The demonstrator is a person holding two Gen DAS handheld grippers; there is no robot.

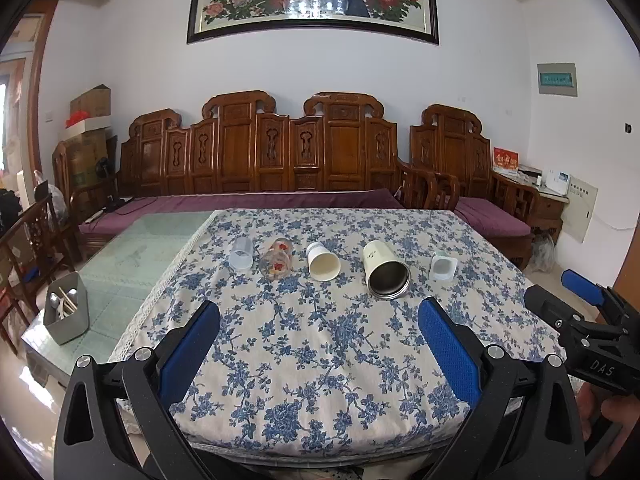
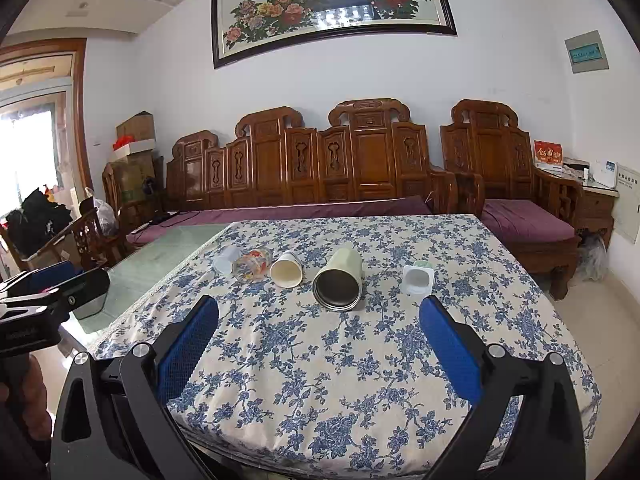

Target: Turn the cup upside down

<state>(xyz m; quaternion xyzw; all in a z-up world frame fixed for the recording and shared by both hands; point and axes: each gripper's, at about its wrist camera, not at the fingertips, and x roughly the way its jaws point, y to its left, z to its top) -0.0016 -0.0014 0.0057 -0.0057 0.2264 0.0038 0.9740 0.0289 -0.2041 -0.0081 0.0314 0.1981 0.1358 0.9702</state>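
Note:
Several cups lie on their sides in a row on the blue-flowered tablecloth (image 1: 320, 344), mouths toward me: a clear plastic cup (image 1: 241, 254), a flowered glass (image 1: 276, 264), a white paper cup (image 1: 322, 262), a tall cream steel tumbler (image 1: 385, 270) and a small square white cup (image 1: 441, 266). The row also shows in the right wrist view, with the tumbler (image 2: 339, 280) and paper cup (image 2: 286, 269) central. My left gripper (image 1: 320, 354) is open and empty, well short of the cups. My right gripper (image 2: 320, 354) is open and empty, also near the table's front edge.
A grey utensil caddy (image 1: 66, 308) stands on the bare glass tabletop (image 1: 132, 256) to the left. A carved wooden sofa (image 1: 280, 152) with purple cushions stands behind the table. My right gripper shows at the left wrist view's right edge (image 1: 580, 304).

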